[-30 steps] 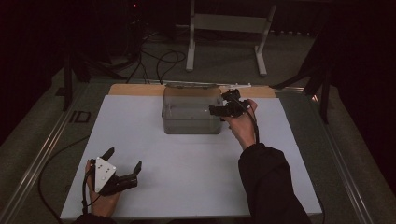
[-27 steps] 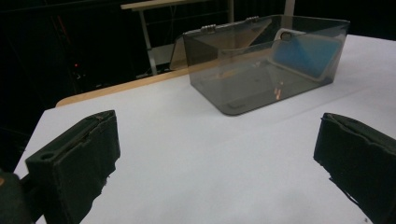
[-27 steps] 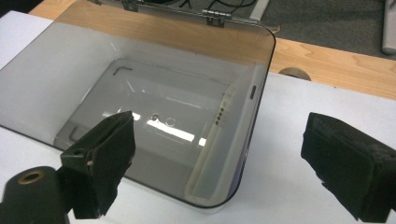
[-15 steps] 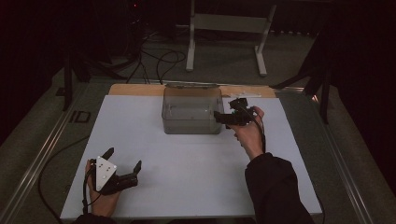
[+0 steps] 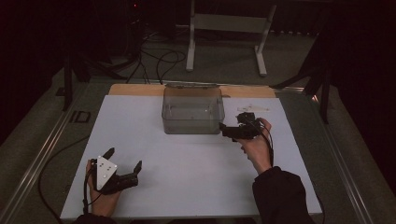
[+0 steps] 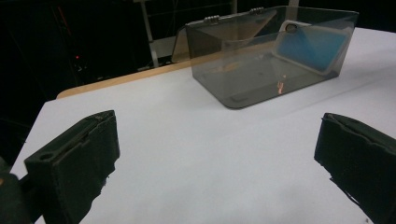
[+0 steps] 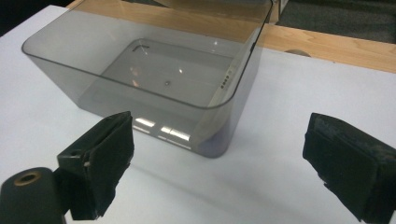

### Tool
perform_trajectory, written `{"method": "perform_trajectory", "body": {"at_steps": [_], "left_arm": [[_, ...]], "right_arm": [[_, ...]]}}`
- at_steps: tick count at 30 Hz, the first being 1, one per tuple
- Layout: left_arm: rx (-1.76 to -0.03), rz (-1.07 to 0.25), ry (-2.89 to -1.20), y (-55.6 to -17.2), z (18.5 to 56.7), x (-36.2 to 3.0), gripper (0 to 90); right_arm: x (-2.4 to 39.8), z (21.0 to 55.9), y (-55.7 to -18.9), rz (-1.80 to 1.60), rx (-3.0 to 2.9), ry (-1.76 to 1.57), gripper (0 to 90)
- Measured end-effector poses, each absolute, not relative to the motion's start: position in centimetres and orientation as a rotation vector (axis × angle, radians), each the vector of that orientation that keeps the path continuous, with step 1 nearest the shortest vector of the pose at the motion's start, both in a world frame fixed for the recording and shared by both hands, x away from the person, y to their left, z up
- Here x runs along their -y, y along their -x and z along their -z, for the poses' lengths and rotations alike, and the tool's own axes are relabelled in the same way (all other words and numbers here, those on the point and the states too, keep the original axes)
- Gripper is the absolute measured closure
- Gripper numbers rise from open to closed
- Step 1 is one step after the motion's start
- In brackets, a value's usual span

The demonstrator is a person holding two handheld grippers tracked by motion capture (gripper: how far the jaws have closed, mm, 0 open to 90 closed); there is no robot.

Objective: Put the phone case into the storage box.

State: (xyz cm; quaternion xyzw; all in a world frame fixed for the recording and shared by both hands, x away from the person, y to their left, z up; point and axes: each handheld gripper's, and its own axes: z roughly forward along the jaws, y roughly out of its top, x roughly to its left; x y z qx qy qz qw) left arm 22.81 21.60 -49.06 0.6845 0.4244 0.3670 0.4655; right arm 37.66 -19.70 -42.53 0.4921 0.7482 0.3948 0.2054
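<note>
A clear box [image 5: 192, 110] is sitting at about twelve o'clock on the white table [image 5: 187, 163], its far wall close to the wooden strip [image 5: 135, 89] along the table's far edge. In the left gripper view a phone [image 6: 310, 44] in a blue case is leaning inside the box against one wall; in the right gripper view it is showing edge-on as a pale slab against the near end wall. The right gripper [image 5: 227, 131] is hovering just beside the box, at about four o'clock from it, pointing toward nine o'clock; its jaws are standing spread wide and gripping nothing, with the box's rounded corner lying ahead between them. The left gripper [image 5: 125, 165] is resting low near the table's seven o'clock corner, well apart from the box, its jaws also spread wide and empty over bare table. A few pale small pieces [image 5: 252, 108] are lying on the table at about two o'clock, just beyond the right gripper; what they are cannot be told.
</note>
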Motion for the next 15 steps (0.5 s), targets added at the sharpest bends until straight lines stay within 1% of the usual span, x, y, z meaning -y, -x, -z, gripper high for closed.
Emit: {"method": "perform_trajectory", "body": {"at_steps": [7,15], "left_arm": [[-1.041,-0.886,-1.694,-23.0,49.1,-21.6,0.7],[-1.045,-0.886,-1.693,-23.0,49.0,-21.8,0.7]], "right_arm": [[21.0,43.1,-35.3,-1.119,-2.066,-1.358,8.8],[21.2,42.9,-33.2,-1.087,-2.092,-1.288,8.8]]}}
